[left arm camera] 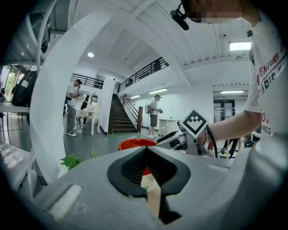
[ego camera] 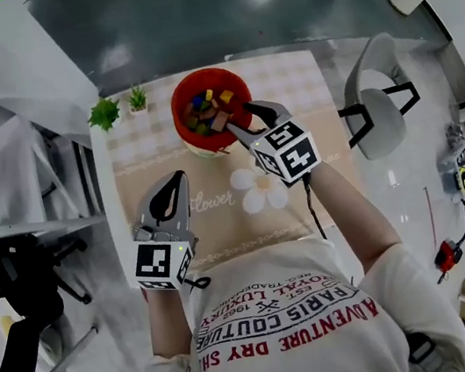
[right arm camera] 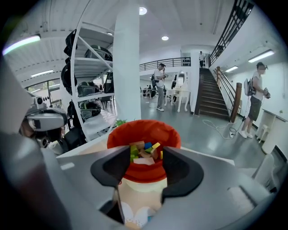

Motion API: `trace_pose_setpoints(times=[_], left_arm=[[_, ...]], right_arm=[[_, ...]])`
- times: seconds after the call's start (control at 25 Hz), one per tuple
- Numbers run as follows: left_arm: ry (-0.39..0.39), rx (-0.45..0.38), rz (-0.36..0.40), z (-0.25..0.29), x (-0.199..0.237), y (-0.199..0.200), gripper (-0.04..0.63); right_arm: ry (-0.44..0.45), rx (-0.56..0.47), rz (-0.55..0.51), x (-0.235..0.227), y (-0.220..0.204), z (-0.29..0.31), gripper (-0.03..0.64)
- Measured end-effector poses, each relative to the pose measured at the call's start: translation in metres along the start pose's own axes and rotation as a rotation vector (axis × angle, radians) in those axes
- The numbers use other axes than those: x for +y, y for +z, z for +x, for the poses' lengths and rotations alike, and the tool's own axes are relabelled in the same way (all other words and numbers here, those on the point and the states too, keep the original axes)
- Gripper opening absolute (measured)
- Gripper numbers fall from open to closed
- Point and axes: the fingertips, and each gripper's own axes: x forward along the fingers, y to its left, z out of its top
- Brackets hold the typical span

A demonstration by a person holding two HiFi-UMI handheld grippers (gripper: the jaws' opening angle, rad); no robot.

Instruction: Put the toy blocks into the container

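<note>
On the table, red bowl holds coloured blocks; right fingers spread, left fingers together.

Container, plants at far edge

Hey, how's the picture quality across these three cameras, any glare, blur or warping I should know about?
Head view: evenly lit, pale glare patches on the dark floor, room edges bowed. Left gripper view: fisheye with black corners, the left gripper close up and soft, a ceiling light blown out. Right gripper view: same warping, yet the toy blocks in the red container look sharp.
</note>
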Motion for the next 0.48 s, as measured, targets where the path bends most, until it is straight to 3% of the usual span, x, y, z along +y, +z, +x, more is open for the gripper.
trace_pose_setpoints(times=[0.2,0.48], left_arm=[[-0.033,-0.003,0.009,0.015,-0.022,0.003,0.005],[-0.059,0.009,0.023,0.038,-0.055,-0.001,0.005]], right_arm=[[-0.016,-0.012,0.026,-0.020,-0.010,-0.038,0.199],[0.017,0.150,0.048,-0.029,-0.094,-0.059,0.199]])
